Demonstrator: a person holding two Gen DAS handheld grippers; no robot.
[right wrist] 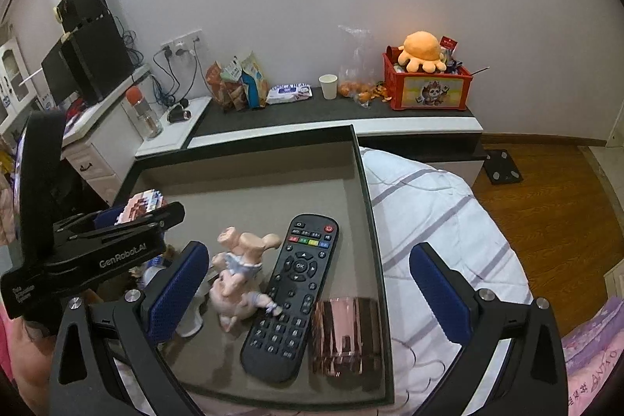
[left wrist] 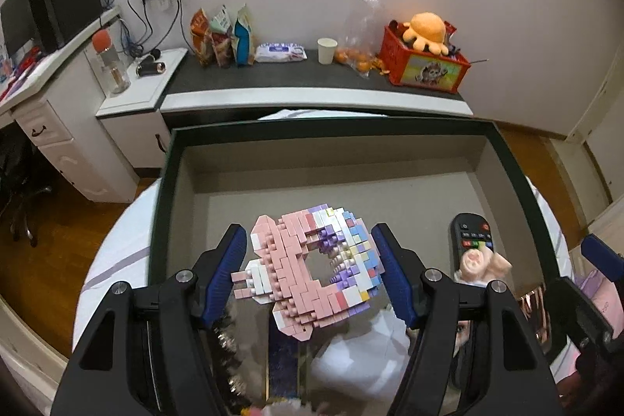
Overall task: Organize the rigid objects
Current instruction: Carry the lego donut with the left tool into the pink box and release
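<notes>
My left gripper (left wrist: 310, 269) is shut on a pink, white and purple ring-shaped brick model (left wrist: 312, 268) and holds it over the grey floor of a dark-rimmed box (left wrist: 163, 182). In the right wrist view the model (right wrist: 142, 207) peeks out behind the left gripper body. My right gripper (right wrist: 308, 283) is open and empty above the box's right side (right wrist: 364, 190). Below it lie a black remote (right wrist: 292, 295), a pink figurine (right wrist: 238, 279) and a shiny pink cup (right wrist: 345, 332) on its side. The remote (left wrist: 470, 240) and figurine (left wrist: 483, 266) show in the left wrist view too.
The box rests on a white striped quilt (right wrist: 436, 205). Behind it stands a low dark-topped bench (left wrist: 280, 73) with snack bags, wipes, a paper cup and a red toy crate (left wrist: 423, 61). White drawers (left wrist: 58, 139) are at left, wooden floor at right.
</notes>
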